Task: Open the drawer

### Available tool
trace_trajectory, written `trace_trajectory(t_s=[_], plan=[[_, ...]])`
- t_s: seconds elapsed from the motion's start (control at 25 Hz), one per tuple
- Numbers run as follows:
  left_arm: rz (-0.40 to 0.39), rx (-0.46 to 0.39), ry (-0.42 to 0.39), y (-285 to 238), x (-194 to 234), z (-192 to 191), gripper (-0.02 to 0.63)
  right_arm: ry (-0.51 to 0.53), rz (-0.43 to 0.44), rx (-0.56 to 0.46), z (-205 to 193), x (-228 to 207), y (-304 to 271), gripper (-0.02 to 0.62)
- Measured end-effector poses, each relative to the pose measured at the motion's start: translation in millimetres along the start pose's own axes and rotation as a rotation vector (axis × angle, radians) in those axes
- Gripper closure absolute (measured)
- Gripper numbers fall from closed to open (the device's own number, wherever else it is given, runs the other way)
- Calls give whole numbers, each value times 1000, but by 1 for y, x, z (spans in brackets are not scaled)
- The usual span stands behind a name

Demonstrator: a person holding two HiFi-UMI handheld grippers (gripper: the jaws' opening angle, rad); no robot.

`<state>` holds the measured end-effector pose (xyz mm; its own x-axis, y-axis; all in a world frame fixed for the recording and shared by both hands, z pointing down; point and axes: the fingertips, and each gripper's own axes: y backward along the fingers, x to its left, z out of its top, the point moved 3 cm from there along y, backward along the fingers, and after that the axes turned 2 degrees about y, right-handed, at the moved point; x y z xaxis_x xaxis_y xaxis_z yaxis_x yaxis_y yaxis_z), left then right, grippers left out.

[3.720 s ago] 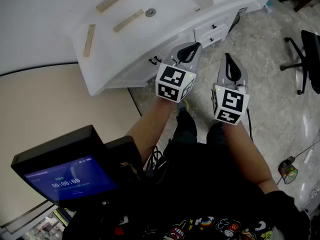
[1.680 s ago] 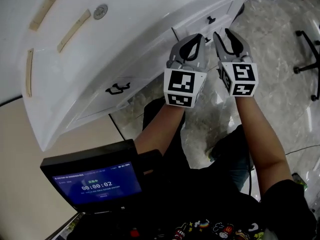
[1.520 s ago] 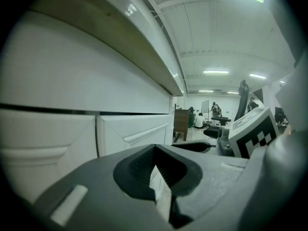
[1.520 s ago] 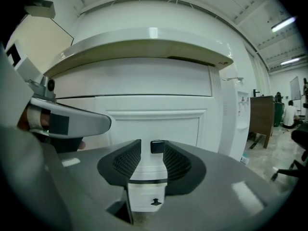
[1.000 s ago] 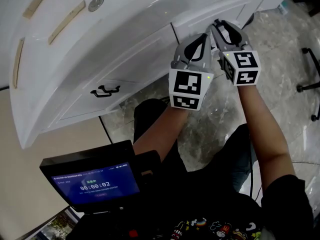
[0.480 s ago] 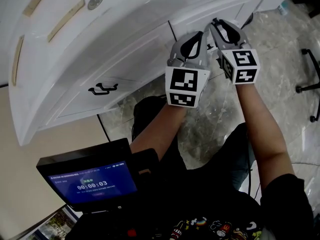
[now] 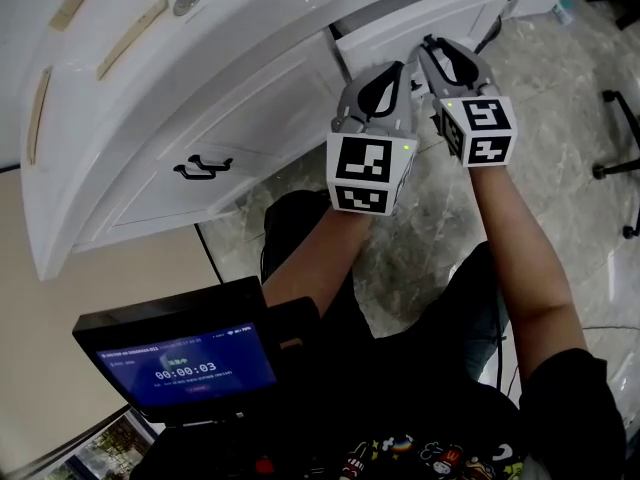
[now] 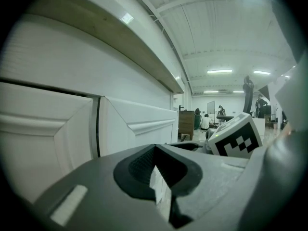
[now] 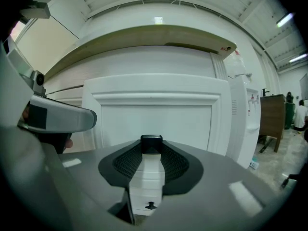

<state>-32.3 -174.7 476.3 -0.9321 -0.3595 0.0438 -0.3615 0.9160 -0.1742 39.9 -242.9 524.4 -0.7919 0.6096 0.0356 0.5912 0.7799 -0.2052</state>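
The white drawer front of the vanity stands pulled a little out, with a dark gap above it. My right gripper is shut on the drawer's small black handle, which shows between the jaw tips in the right gripper view against the panelled drawer front. My left gripper hangs just left of it, shut and holding nothing, close to the cabinet face. In the left gripper view the drawer front juts out from the cabinet, and the right gripper's marker cube shows beside it.
A cupboard door with a black handle lies to the left under the white sink top, which has a drain. A screen device sits below my arms. An office chair stands on the marble floor at right.
Both grippers rose from near my knees to the drawer and the right one closed on its handle. In the last half second the drawer front has slid outward, opening a dark gap.
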Motion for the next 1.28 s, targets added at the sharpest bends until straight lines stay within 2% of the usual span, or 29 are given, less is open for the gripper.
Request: trace_trajectory(t_s=[0.52,0.76,1.28], plan=[[1,-5,65,1,-12,0,606,18,22,53,-9,1,7,451],[-9,-38,31,22,-53,-2,606,21,16,22,-14,1,48,451],[-17,-60,25,31,-89,-10,606,25,25,24,-21,0,76,453]])
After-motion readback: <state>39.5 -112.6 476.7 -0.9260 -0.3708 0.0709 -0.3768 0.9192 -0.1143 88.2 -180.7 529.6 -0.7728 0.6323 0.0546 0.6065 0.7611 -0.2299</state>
